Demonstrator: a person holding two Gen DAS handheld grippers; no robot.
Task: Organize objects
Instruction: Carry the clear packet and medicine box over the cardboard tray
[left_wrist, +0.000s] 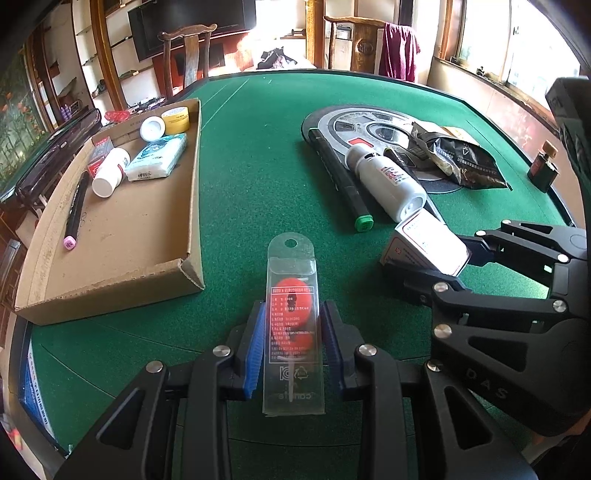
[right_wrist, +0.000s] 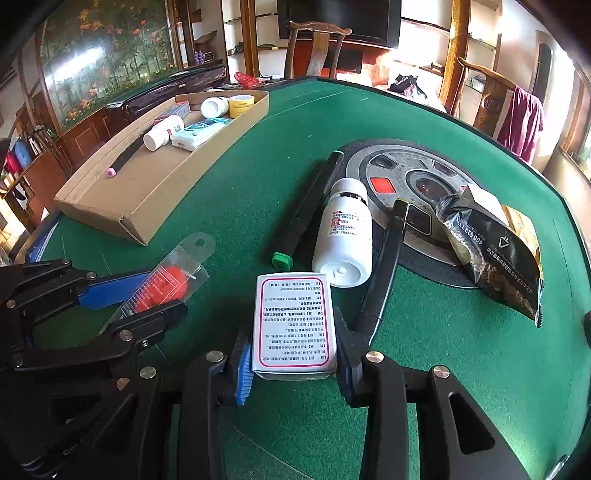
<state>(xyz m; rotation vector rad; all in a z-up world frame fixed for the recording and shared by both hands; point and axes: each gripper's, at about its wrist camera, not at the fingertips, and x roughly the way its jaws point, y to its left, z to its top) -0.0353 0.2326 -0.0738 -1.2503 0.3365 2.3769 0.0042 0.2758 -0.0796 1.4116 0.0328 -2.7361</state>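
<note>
The left gripper (left_wrist: 291, 347) is clamped on a clear plastic pack (left_wrist: 291, 295) with a round orange thing inside. Its blue pads press on both sides of the pack. The pack is held up over the green counter (left_wrist: 258, 177), just beside the near corner of the cardboard tray (left_wrist: 122, 236).

The right gripper (right_wrist: 293, 363) is clamped on a small white box (right_wrist: 293, 321) with a red border and tiny print. The box is pinched on both sides and held above the counter too. The two grippers are near each other, side by side.

In the tray lie a black marker with a pink cap (left_wrist: 75, 206), a white bottle (left_wrist: 109, 171), a pack of tissues (left_wrist: 157, 157), a small white jar (left_wrist: 152, 128) and a roll of yellow tape (left_wrist: 177, 118).

Still out on the counter are another white bottle (right_wrist: 343, 236) lying on its side, a black marker with a green cap (right_wrist: 306, 210) just beside it, and a black pen (right_wrist: 384, 266) on the bottle's other side. A black foil bag (right_wrist: 491, 254) rests on a round grey disc (right_wrist: 402, 184). A small dark bottle with a cork (left_wrist: 543, 166) stands near the far right edge.
</note>
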